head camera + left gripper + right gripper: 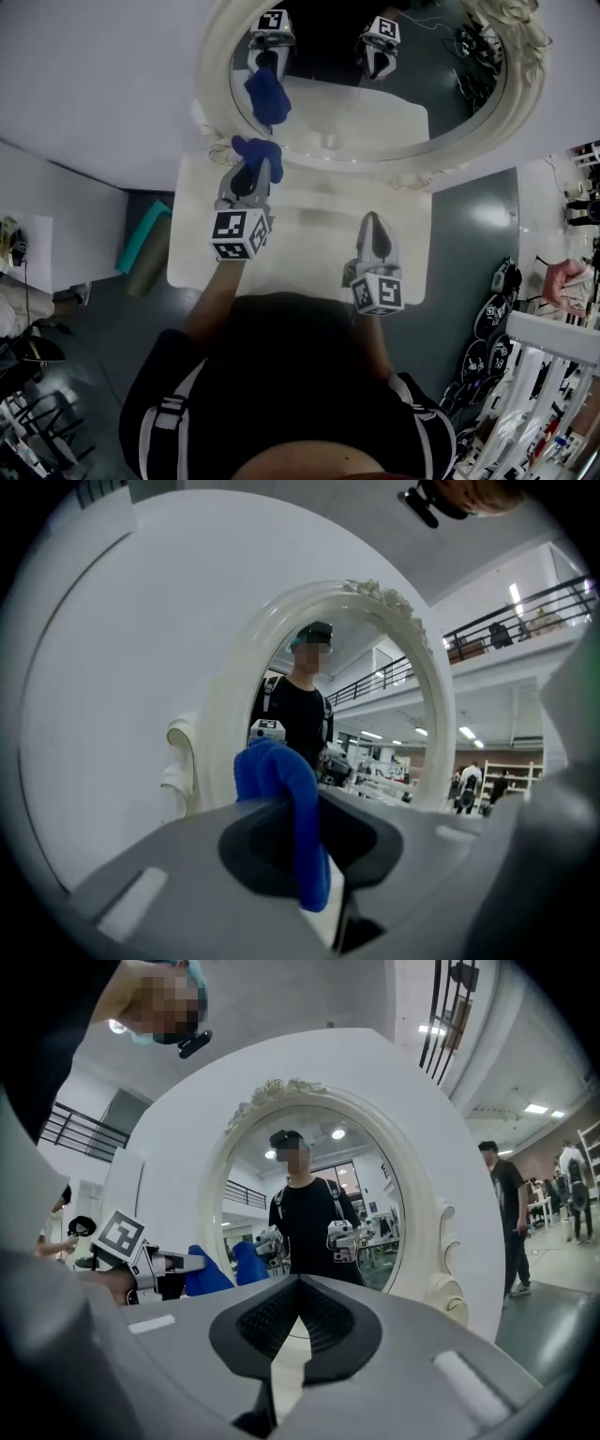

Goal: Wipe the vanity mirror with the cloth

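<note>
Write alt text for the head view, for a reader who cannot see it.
Seen from above, the person's left claw holds a crumpled blue cloth up near the oval vanity mirror in its ornate white frame, which reflects both. The right claw is shut and empty above the white tabletop.

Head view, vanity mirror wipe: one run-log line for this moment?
phase: pre-wipe | left hand-held gripper: shut on blue cloth, just short of vanity mirror glass | right hand-held gripper: shut, empty, over white table
</note>
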A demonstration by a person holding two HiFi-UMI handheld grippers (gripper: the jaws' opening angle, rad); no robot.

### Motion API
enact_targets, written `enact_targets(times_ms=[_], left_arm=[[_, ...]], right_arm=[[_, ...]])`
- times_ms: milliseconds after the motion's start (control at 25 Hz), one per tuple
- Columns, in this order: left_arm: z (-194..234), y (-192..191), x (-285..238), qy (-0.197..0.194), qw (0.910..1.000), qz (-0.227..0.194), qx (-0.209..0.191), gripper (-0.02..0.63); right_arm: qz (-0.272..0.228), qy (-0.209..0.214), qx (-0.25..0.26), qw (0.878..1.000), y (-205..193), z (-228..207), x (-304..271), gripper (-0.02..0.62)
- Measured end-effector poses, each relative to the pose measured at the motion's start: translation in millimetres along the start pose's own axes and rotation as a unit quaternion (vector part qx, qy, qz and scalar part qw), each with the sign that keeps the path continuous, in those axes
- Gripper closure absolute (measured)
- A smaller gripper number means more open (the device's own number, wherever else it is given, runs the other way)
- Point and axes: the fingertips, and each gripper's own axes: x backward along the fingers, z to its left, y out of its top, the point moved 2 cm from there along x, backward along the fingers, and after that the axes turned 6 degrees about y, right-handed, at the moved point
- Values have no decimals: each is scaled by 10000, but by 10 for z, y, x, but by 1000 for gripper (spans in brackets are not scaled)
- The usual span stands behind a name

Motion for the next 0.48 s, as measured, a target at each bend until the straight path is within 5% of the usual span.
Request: enact_targets(times_ms=[480], left_arm=[[59, 51, -461, 282, 9996, -49, -16, 558]], right_arm=[[189, 194, 56, 9996, -101, -349, -392, 595]])
